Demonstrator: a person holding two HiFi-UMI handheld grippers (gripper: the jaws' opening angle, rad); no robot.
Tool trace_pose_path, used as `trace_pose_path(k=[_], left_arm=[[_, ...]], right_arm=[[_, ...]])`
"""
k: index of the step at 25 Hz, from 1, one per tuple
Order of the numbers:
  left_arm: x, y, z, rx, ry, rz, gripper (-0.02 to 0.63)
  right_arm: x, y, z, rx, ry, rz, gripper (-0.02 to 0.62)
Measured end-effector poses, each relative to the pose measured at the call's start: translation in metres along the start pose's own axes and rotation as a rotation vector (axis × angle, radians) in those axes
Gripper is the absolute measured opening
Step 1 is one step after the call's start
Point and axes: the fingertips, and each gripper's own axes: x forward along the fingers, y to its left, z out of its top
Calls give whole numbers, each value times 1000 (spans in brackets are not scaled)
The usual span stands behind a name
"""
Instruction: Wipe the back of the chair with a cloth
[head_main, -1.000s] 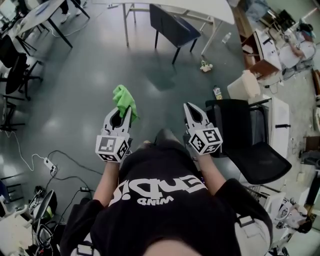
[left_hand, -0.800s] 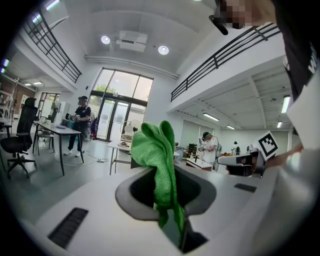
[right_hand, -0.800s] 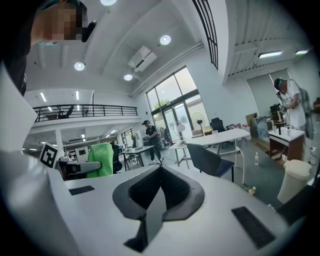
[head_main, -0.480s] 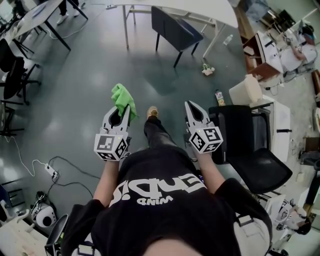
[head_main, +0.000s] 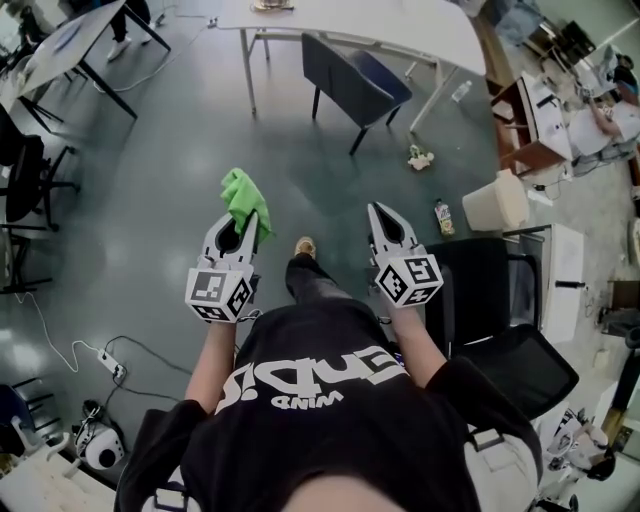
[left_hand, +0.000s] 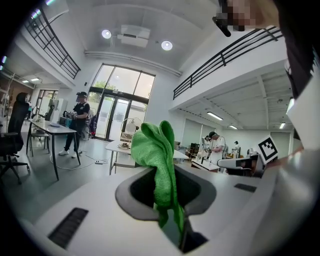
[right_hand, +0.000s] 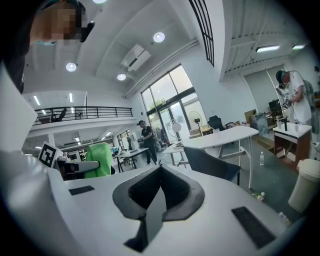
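The left tool (head_main: 238, 232) is pinching the green cloth (head_main: 243, 193), which is poking up past its tips. The right tool (head_main: 386, 228) is pressed together and holding nothing. The black chair (head_main: 485, 300) is standing just beside the right tool, with its back upright. So the cloth is sitting on the far side from it. A blue chair (head_main: 352, 75) is standing well ahead.

Open grey floor (head_main: 170, 170) lies ahead of the left gripper (head_main: 250, 222) and right gripper (head_main: 380, 218), bare out to a navy chair (head_main: 355, 75) set against the white worktop (head_main: 400, 25). A black office chair (head_main: 495, 300) stands just beside the right gripper, closing off that side. Beyond it a bin (head_main: 495, 205) and what looks like a bottle (head_main: 443, 215) crowd the floor. Cables (head_main: 95, 350) trail at lower left.
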Motion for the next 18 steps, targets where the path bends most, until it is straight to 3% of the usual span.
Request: trace_pose_path(k=[12,18], left_arm=[[140,58,52,26,9,-24,64],[175,72,64,24,9,-43,64]], right_arm=[[120,-66,56,1,-11,-5,-3],[151,-84,67,10,-13,-19,-3]])
